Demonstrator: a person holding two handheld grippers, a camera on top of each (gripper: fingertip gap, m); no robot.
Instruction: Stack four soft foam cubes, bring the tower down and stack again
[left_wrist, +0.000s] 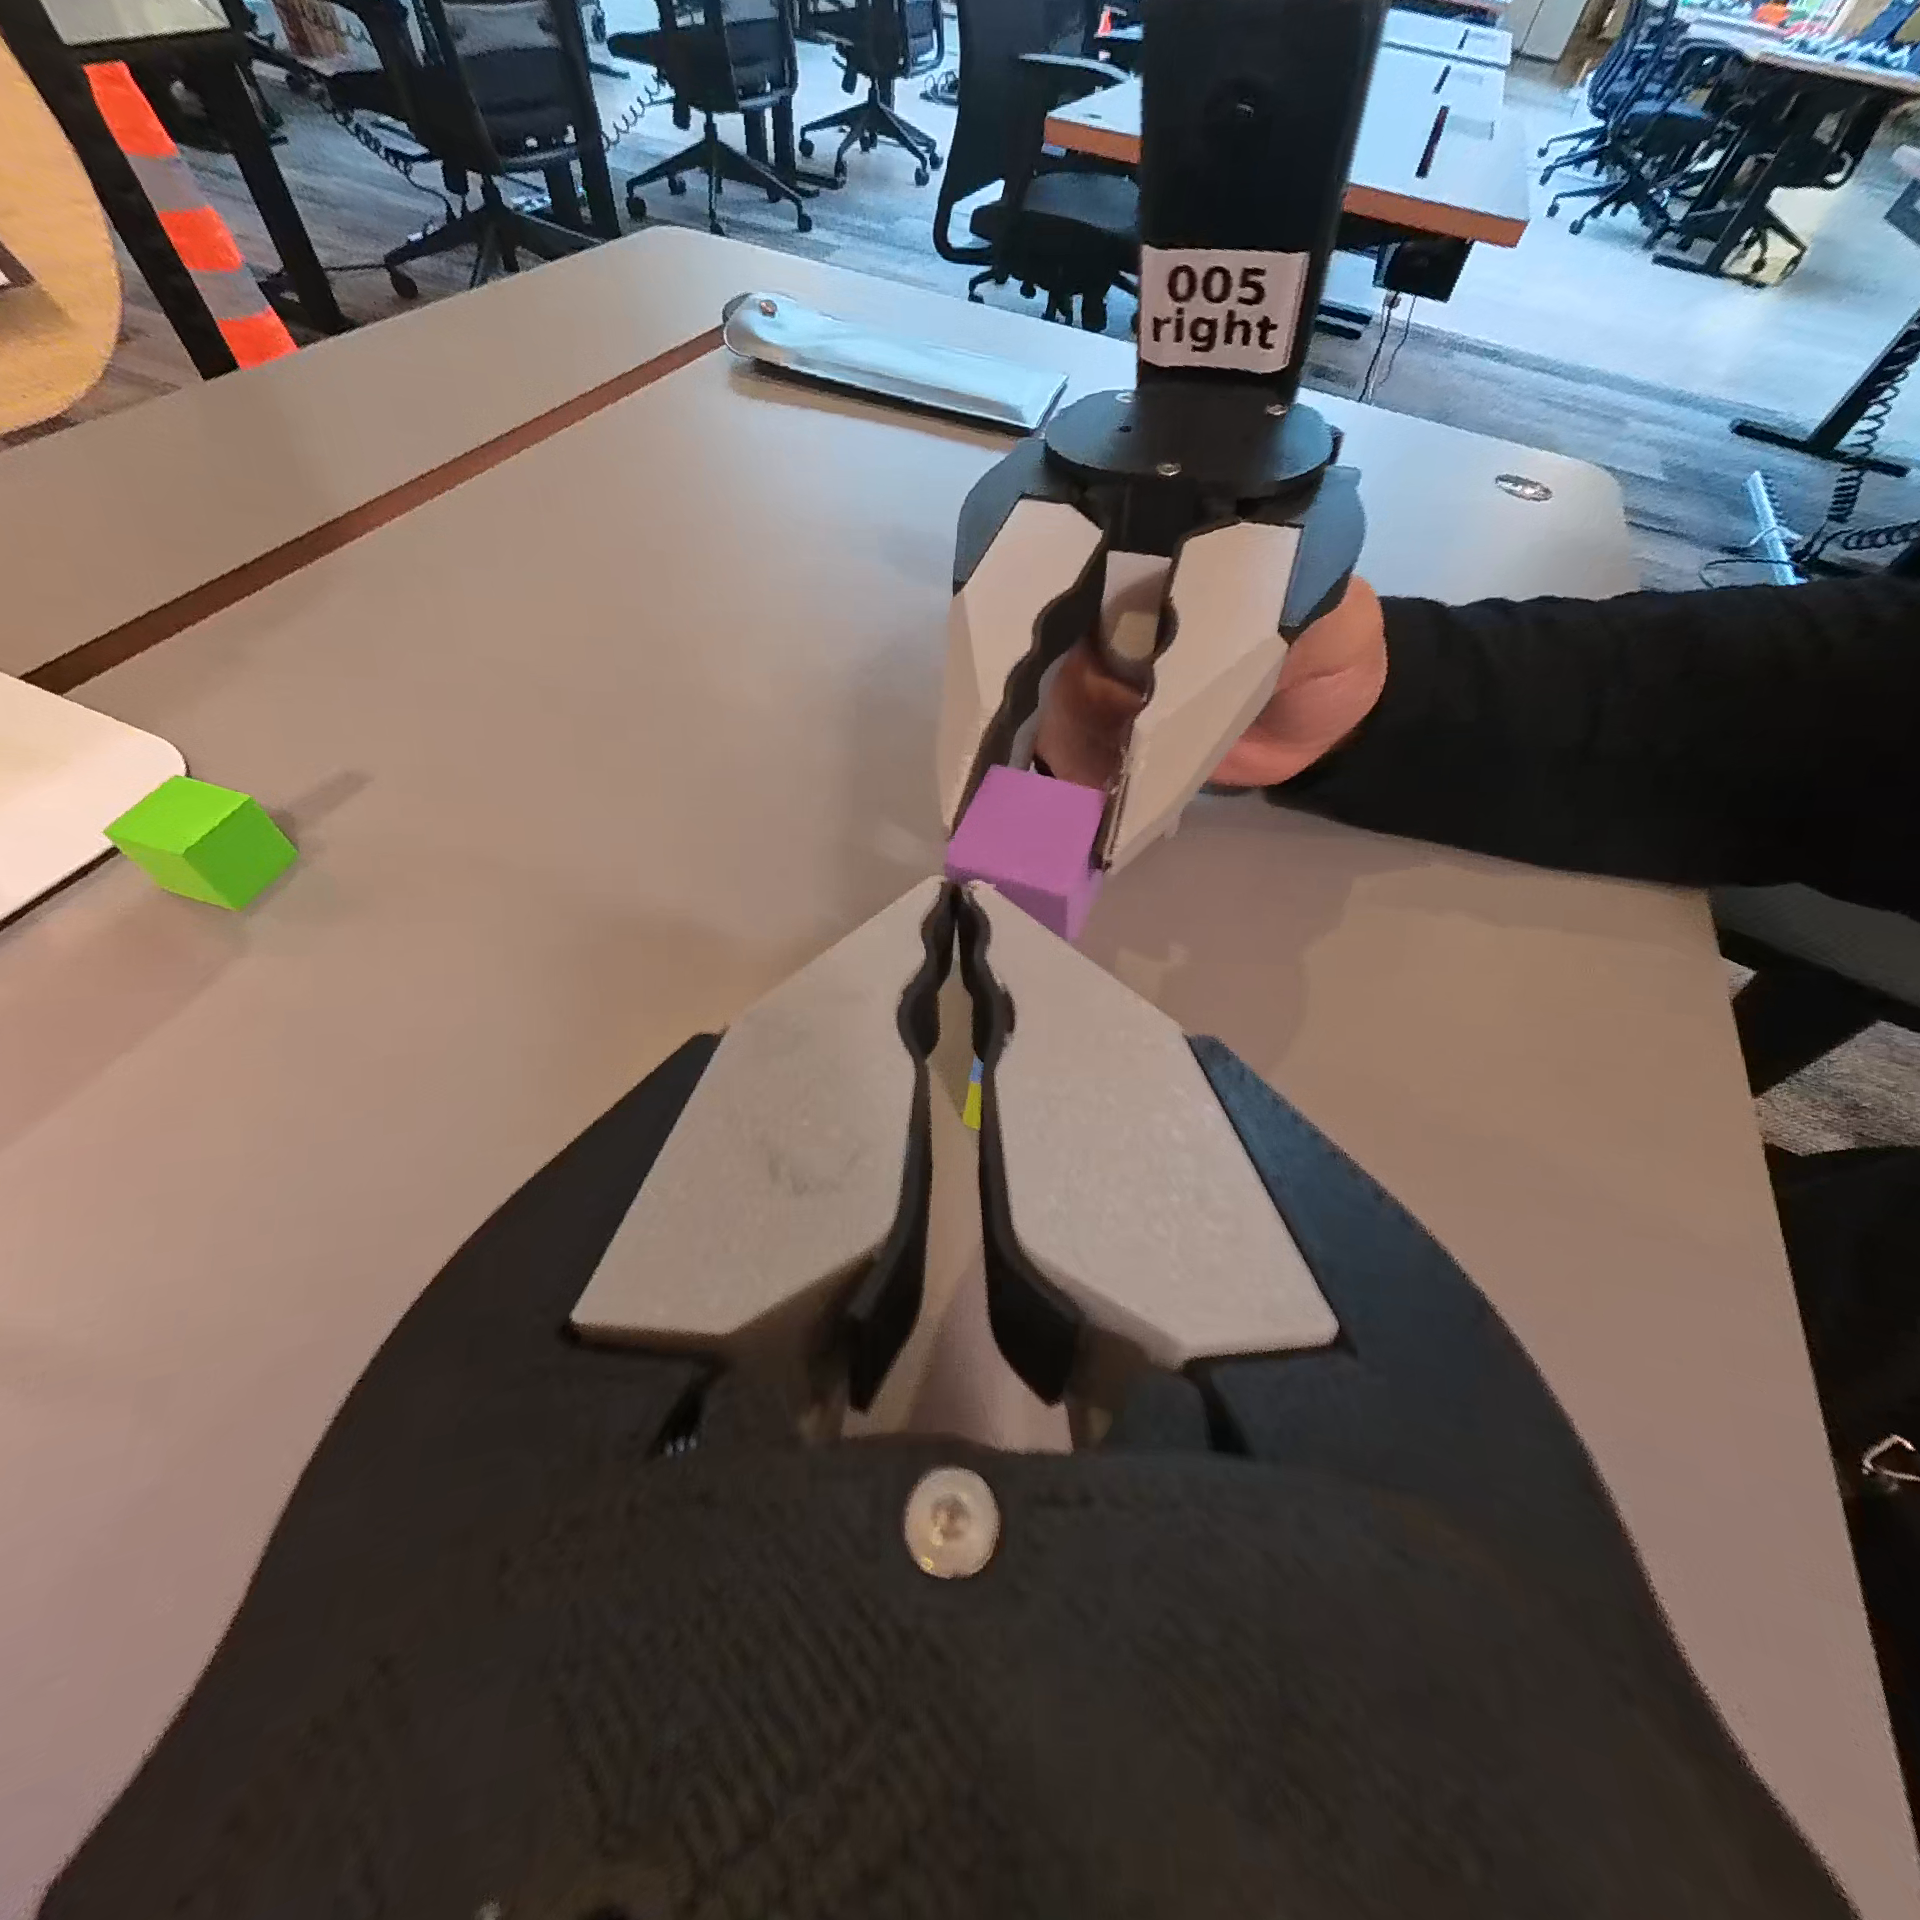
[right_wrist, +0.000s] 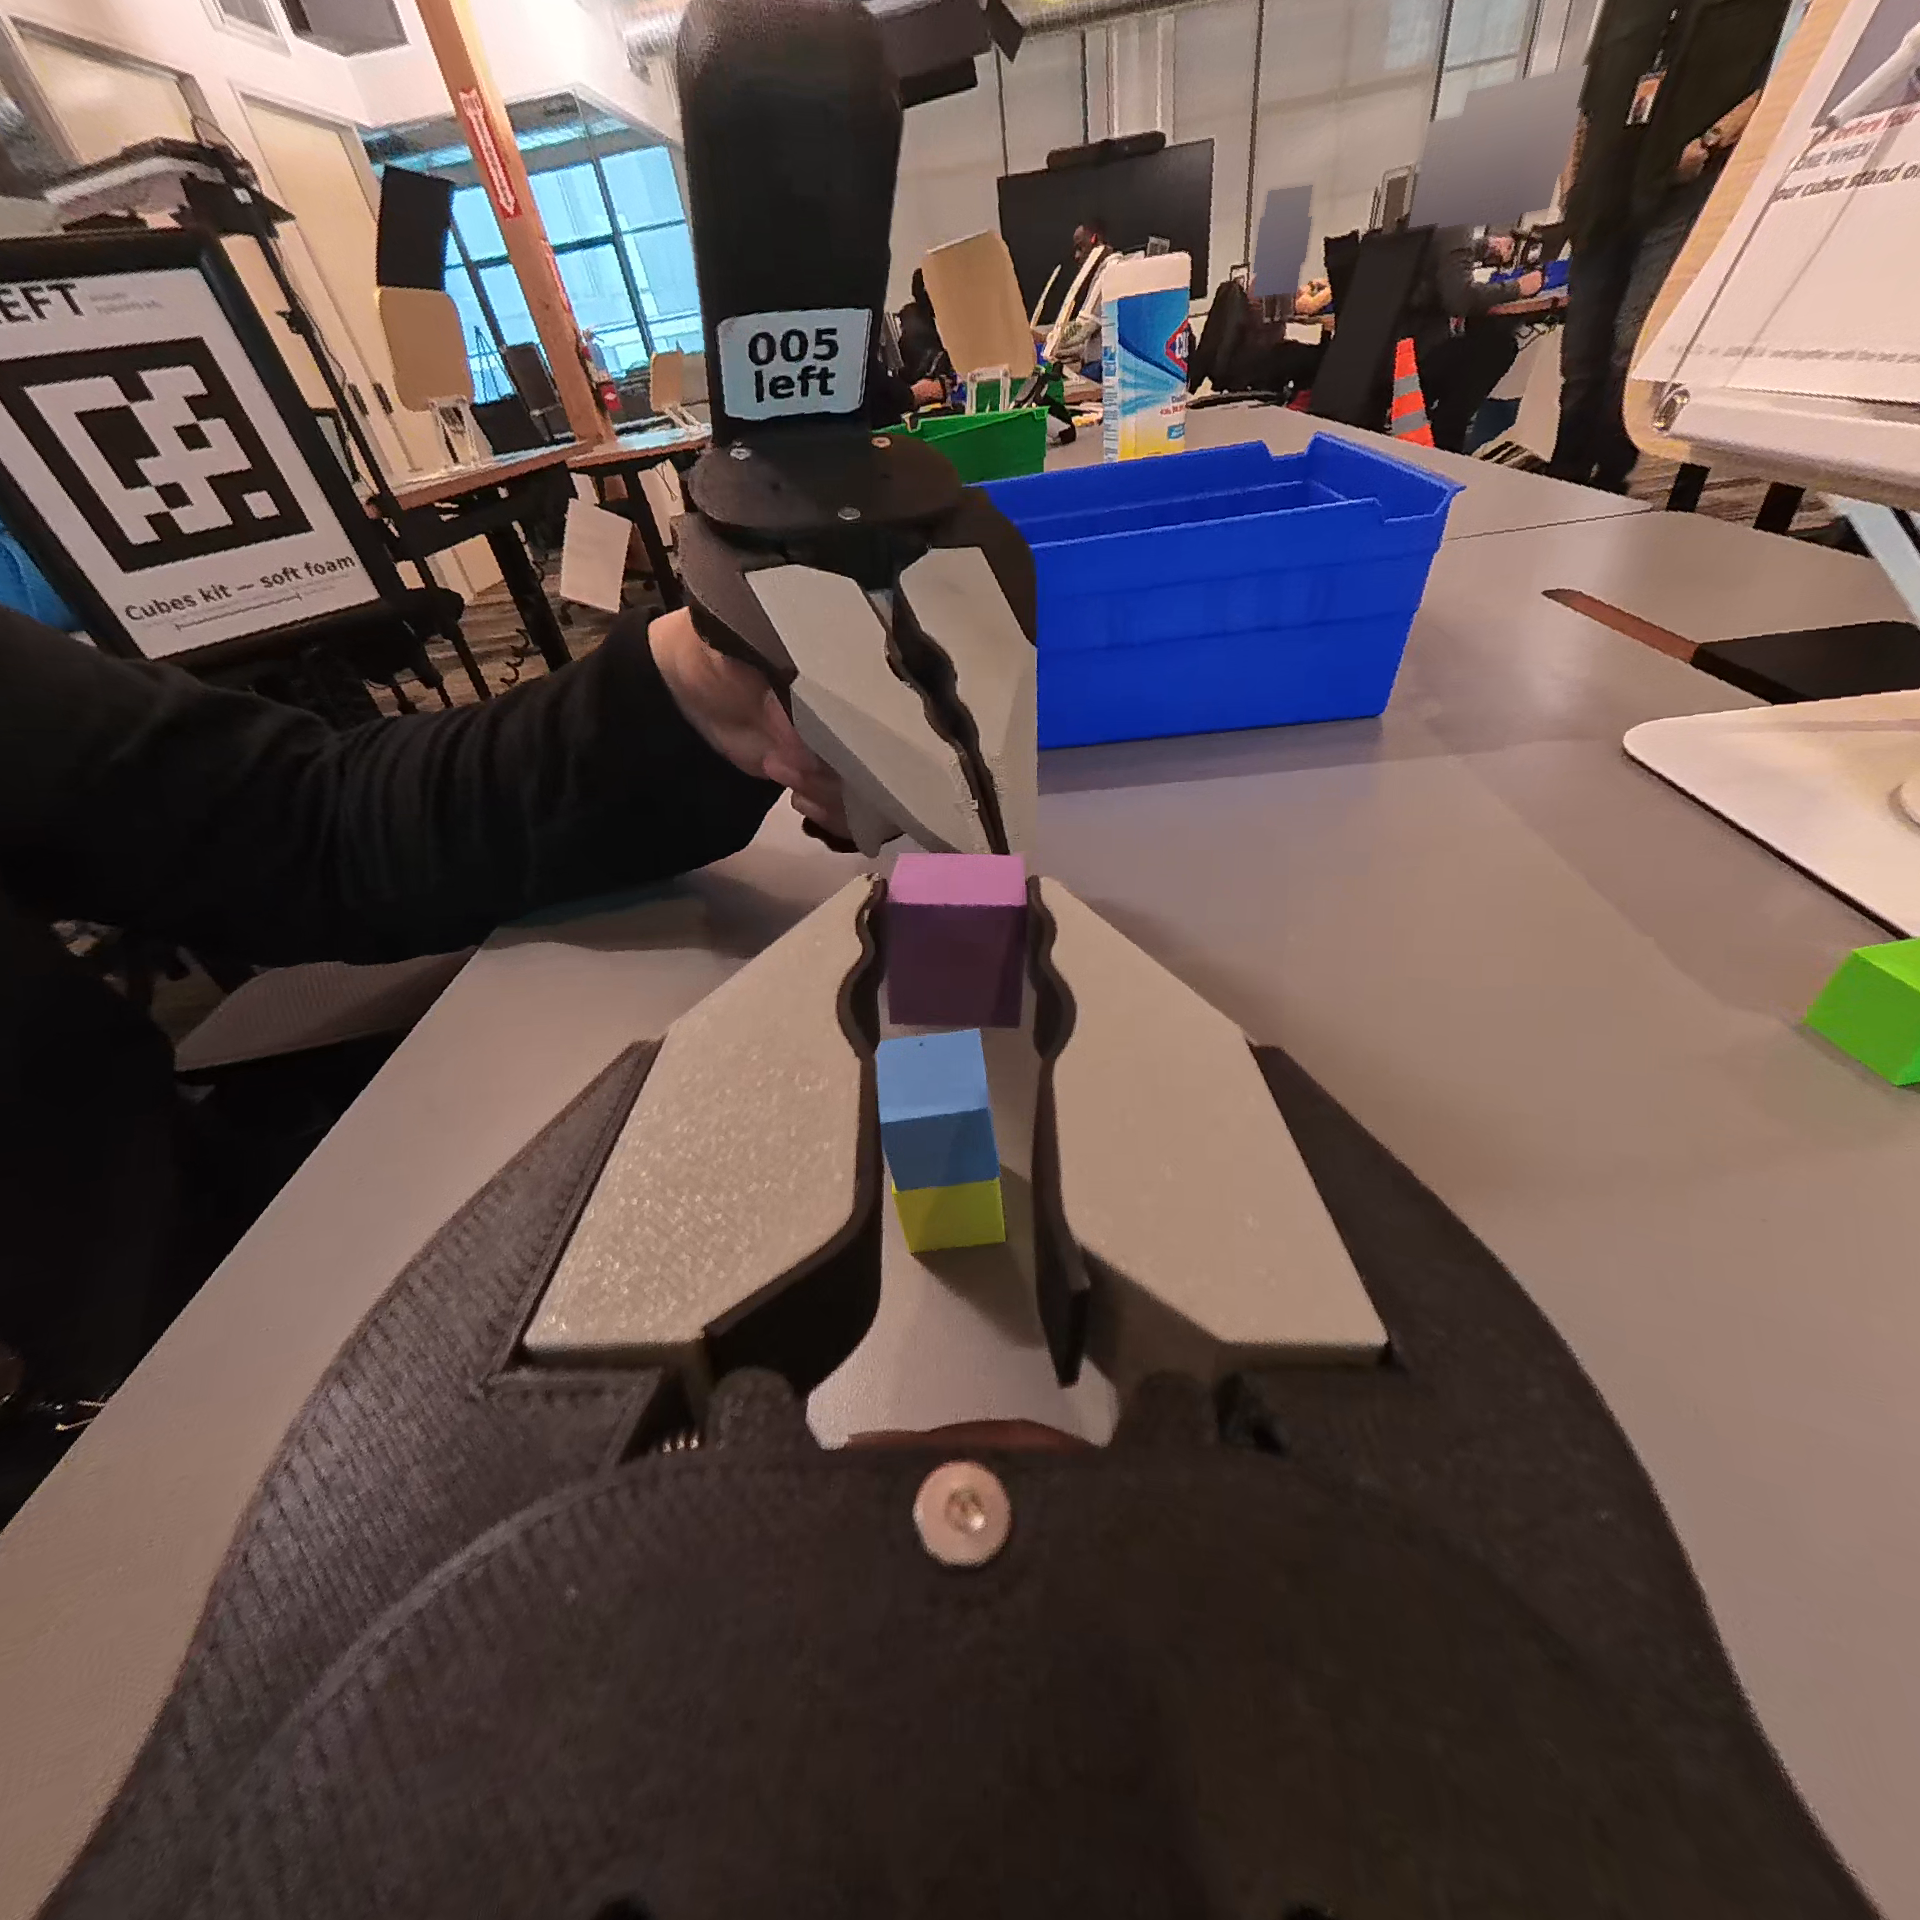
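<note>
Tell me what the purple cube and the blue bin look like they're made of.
Purple cube: likely soft foam, matte with no shine; held in the right gripper. Blue bin: looks like hard molded plastic, smooth with a slight sheen and thin rigid walls.

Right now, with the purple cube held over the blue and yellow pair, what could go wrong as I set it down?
1. The purple cube in the right gripper sits tilted, not square to the blue cube, so it may land off-centre and tip.
2. The blue cube already overhangs the yellow cube slightly; pressing down could topple both.
3. The shut left gripper hangs close behind the purple cube and could nudge it.
</note>
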